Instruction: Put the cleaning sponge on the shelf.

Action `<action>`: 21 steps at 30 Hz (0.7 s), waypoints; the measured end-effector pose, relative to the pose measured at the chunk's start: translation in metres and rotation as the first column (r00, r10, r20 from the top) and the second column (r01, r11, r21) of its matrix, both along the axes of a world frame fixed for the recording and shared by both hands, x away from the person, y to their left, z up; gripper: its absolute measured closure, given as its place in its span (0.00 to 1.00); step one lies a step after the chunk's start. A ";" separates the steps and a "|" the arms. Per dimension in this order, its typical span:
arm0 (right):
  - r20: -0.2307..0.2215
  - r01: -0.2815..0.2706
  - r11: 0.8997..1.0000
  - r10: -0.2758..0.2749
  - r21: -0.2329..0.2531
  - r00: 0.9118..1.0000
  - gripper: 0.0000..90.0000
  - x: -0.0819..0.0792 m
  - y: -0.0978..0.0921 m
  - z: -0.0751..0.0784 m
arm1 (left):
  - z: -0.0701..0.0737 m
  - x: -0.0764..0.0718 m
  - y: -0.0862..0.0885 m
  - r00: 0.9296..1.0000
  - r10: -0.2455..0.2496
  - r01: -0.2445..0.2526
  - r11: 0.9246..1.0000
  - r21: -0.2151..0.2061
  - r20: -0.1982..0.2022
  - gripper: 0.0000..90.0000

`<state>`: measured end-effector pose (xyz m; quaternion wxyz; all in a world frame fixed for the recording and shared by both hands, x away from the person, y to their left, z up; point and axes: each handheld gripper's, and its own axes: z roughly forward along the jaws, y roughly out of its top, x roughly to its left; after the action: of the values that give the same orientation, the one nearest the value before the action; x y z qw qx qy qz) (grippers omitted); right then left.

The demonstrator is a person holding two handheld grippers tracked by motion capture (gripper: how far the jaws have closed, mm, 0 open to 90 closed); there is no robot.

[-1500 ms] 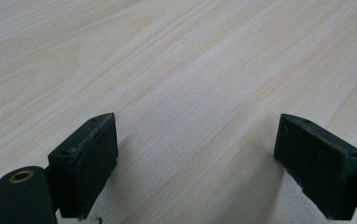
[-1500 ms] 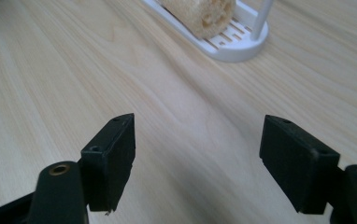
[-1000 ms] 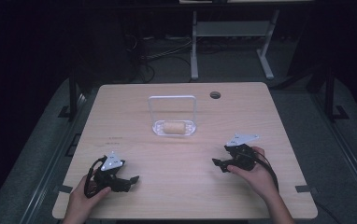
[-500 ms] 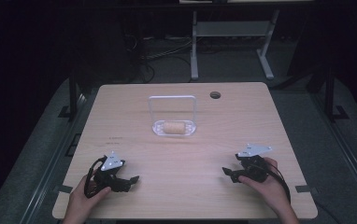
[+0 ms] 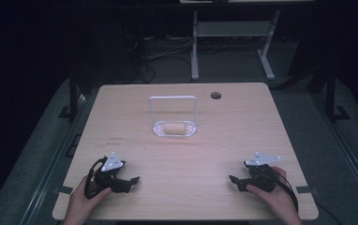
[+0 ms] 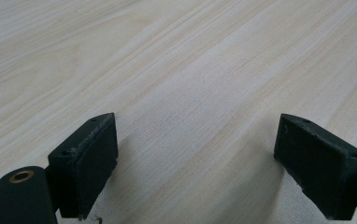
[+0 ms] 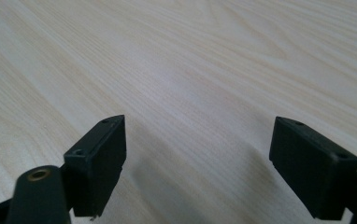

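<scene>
A clear plastic container [image 5: 175,127] with its lid standing upright sits on the middle of the light wooden table [image 5: 224,140]; a tan roll-shaped piece [image 5: 175,128] lies inside it. My left gripper [image 5: 130,182] rests low near the front left of the table, held by a hand, jaws open and pointing right. My right gripper [image 5: 235,183] rests near the front right, jaws open and pointing left. In the left gripper view the gripper [image 6: 195,168] spans bare wood. The right gripper view shows the same: the gripper [image 7: 197,170] is wide apart over bare wood.
A dark round cable hole [image 5: 215,95] lies at the table's back right. Beyond the far edge stand a white desk frame [image 5: 228,33] and cables on the dark floor. A dark rail [image 5: 74,93] runs along the table's left side.
My right gripper has drawn back toward the front right edge and lowered onto the table. The left gripper has stayed in place.
</scene>
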<state>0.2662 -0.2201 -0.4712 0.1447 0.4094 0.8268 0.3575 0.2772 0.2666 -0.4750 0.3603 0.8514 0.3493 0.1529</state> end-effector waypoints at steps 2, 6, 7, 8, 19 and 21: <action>0.001 0.010 1.000 -0.010 0.004 1.000 0.19 -0.001 0.000 -0.002 | 0.000 0.000 0.000 1.000 0.000 0.000 1.000 0.000 0.000 0.15; 0.002 0.018 1.000 -0.018 -0.022 1.000 0.18 -0.003 0.001 -0.007 | 0.000 0.000 0.000 1.000 0.000 0.000 1.000 0.000 0.000 0.15; 0.008 0.016 1.000 -0.016 -0.019 1.000 0.18 -0.003 0.000 -0.007 | 0.000 0.000 0.000 1.000 0.000 0.000 1.000 0.000 0.000 0.15; 0.008 0.019 1.000 -0.019 -0.018 1.000 0.18 -0.003 0.000 -0.008 | 0.000 0.000 0.000 1.000 0.000 0.000 1.000 0.000 0.000 0.15; 0.025 0.026 1.000 -0.026 -0.005 0.999 0.15 -0.004 0.000 -0.010 | 0.000 0.000 0.000 1.000 0.000 0.000 1.000 0.000 0.000 0.15; 0.024 0.026 1.000 -0.026 -0.007 0.999 0.14 -0.004 0.000 -0.010 | 0.000 0.000 0.000 1.000 0.000 0.000 1.000 0.000 0.000 0.15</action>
<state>0.2621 -0.2199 -0.4813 0.1611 0.4153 0.8209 0.3573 0.2772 0.2666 -0.4751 0.3603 0.8514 0.3491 0.1529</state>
